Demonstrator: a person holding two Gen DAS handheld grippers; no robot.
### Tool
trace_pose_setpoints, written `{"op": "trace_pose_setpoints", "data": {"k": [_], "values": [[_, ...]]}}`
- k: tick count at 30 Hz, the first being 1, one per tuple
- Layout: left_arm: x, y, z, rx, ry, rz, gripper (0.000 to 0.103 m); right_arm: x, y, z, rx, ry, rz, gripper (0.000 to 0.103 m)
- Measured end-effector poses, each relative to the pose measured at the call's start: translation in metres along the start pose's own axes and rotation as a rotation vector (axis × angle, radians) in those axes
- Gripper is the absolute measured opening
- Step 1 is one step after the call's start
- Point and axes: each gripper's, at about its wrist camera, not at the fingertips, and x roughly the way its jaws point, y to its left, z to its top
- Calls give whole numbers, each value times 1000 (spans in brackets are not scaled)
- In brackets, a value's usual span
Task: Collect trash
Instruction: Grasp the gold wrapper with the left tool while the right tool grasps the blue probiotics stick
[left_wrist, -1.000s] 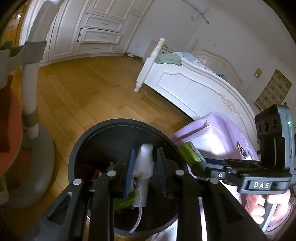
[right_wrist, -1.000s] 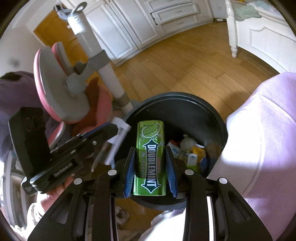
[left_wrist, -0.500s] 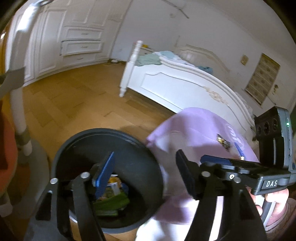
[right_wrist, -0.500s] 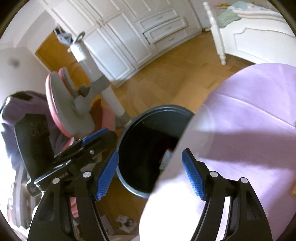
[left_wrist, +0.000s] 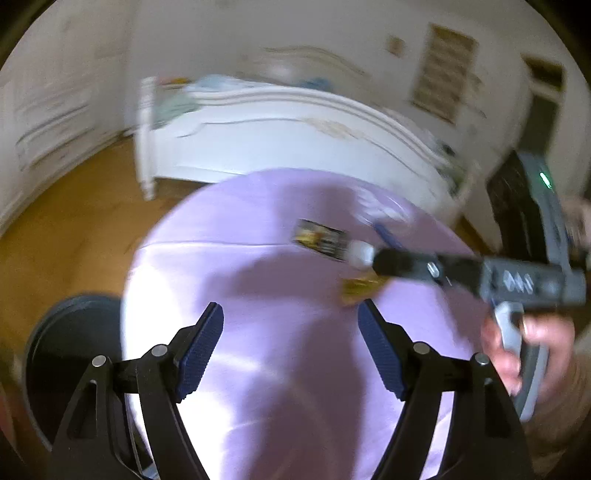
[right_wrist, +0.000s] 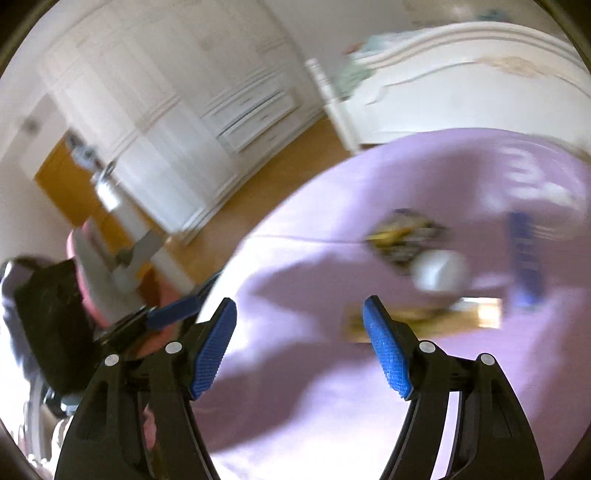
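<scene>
Both views are blurred by motion. My left gripper (left_wrist: 290, 306) hovers over the purple-covered table (left_wrist: 258, 369), its jaws opening with nothing between them. The black bin (left_wrist: 70, 350) sits low on the left, beside the table. My right gripper (right_wrist: 299, 302) is open and empty above the same table (right_wrist: 369, 406). Ahead of both lie a dark and yellow wrapper (right_wrist: 406, 236), a small white round thing (right_wrist: 439, 273), a flat yellow packet (right_wrist: 443, 317) and a blue strip (right_wrist: 522, 258). The wrapper (left_wrist: 319, 240) and packet (left_wrist: 358, 290) also show in the left wrist view.
A white bed (left_wrist: 295, 140) stands behind the table. White wardrobes with drawers (right_wrist: 166, 129) line the far wall. A pink chair on a grey post (right_wrist: 110, 258) is left of the table, on wooden floor (left_wrist: 74, 229). A hand (left_wrist: 535, 343) holds the right gripper's handle.
Over the bin, the left gripper let go of a white bottle and the right let go of a green gum pack. Both opened and swung right, from above the bin to over the purple table.
</scene>
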Motion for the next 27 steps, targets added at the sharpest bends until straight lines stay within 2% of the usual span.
{"op": "trace_pose_setpoints", "data": {"k": [3,7,9,13,16,18,20,22,23,27], "values": [[28,-32,12,124,33,-22,75,-18,-43,4,46,-36,-88,70],[70,-61,24,287,107,-18,75,-21,-75,8,53,-35,-180,68],[92,-68,27,357,162,-16,75,-15,-86,11,43,-9,-215,60],[119,-79,27,433,245,0,74,3,-95,19,-22,39,-269,55],[126,-80,25,452,270,-12,73,18,-93,24,-91,72,-308,52],[129,-79,30,420,283,-66,58,27,-89,26,-138,78,-341,47],[131,-81,34,404,276,-52,34,31,-88,27,-171,78,-369,37],[133,-81,35,387,273,-59,17,32,-89,26,-192,74,-395,26],[131,-84,32,381,271,-63,13,31,-92,25,-192,67,-402,19],[125,-84,27,325,249,-72,9,20,-106,22,-127,52,-359,14]]}}
